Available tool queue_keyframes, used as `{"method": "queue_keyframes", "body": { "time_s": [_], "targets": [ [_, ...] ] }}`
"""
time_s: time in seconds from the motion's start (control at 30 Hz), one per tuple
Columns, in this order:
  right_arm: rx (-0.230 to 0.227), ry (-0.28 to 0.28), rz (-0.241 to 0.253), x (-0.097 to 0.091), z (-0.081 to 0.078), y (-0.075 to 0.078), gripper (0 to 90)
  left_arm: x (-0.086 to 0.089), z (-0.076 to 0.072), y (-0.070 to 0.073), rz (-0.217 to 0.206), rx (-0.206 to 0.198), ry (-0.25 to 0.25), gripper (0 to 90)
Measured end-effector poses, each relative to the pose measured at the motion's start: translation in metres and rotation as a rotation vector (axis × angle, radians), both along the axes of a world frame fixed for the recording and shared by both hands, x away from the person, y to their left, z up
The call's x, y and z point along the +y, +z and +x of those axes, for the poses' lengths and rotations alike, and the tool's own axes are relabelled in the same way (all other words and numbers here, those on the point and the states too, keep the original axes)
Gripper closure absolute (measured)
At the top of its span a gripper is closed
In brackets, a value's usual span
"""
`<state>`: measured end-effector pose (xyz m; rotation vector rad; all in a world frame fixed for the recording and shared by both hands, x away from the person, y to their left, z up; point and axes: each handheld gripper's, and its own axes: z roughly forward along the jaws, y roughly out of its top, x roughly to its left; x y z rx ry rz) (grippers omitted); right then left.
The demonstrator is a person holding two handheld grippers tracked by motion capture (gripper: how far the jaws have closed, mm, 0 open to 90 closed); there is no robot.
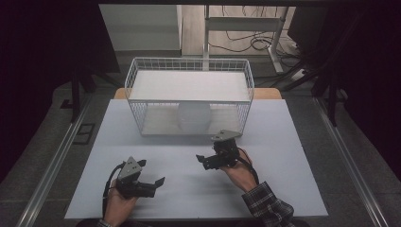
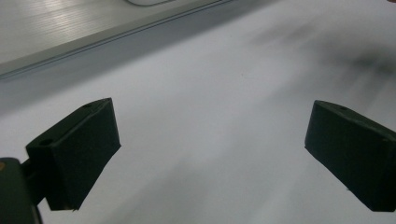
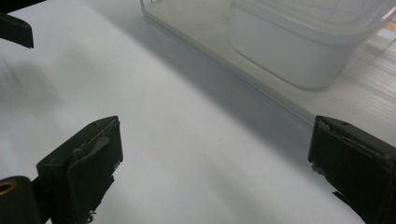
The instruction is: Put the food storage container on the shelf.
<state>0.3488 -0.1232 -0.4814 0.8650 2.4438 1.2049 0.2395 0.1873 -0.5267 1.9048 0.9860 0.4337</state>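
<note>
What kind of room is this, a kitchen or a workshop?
Probably a lab or test room: a bare white table holding one wire basket, loose cables on the floor behind, and a hand-held gripper in each hand.

- A wire basket (image 1: 189, 97) is set on the table (image 1: 283, 156), beyond both grippers.
- A container (image 1: 194, 117) is held inside the basket, just beyond the right gripper (image 1: 213, 158).
- The left gripper (image 1: 146, 182) is placed nearer the person, well apart from the basket.
</note>
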Motion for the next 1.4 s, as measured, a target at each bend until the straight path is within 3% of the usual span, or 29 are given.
{"method": "queue_keyframes", "body": {
  "time_s": [0.27,0.67,1.4],
  "targets": [
    [0.019,-0.012,0.001,-0.015,-0.012,-0.008,1.2,0.000,0.000,0.000,-0.018,0.011,-0.011,2.4],
    [-0.007,-0.024,-0.008,-0.030,-0.028,-0.005,0.8,-0.003,0.000,0.000,-0.003,0.015,-0.033,2.2],
    [-0.019,-0.093,-0.001,-0.068,-0.048,-0.003,0.0,0.006,-0.001,0.002,0.025,0.010,-0.012,2.2]
  ]
}}
